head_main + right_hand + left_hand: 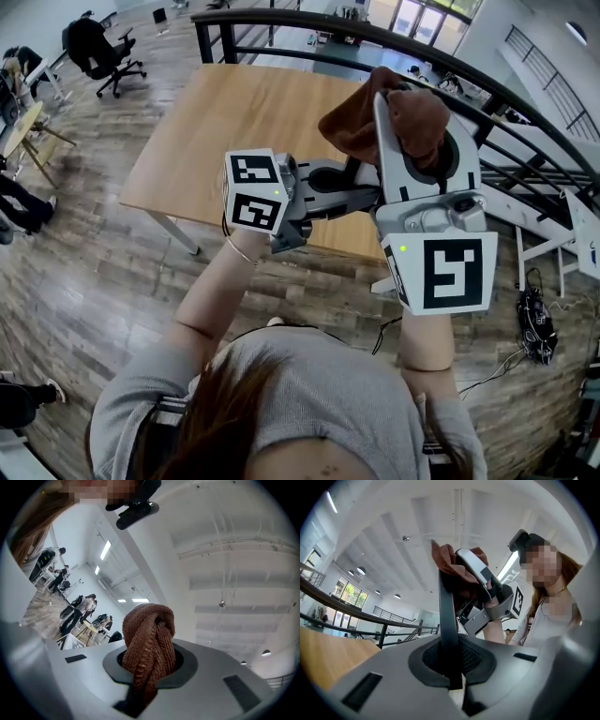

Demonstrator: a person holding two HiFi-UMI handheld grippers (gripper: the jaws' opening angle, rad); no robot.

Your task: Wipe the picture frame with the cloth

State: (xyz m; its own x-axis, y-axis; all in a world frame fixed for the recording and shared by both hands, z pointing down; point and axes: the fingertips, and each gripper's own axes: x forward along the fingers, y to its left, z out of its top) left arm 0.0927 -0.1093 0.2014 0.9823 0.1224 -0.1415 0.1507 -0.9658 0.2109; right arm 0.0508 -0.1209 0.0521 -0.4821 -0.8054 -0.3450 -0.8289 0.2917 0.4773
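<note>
My left gripper (361,187) points right at chest height and is shut on the picture frame (446,620). In the left gripper view the frame is a thin dark strip standing upright, edge-on, between the jaws (451,667). In the head view I cannot make the frame out behind the right gripper. My right gripper (412,141) is shut on a bunched brown cloth (375,117), held just beyond the left gripper's tips. The cloth (149,639) bulges up out of the jaws (147,667). In the left gripper view the cloth (452,566) sits against the top of the frame's edge.
A wooden table (216,131) stands below and ahead of both grippers. A black railing (469,75) curves behind it. An office chair (98,52) is at the far left. Cables (534,319) lie on the plank floor at the right.
</note>
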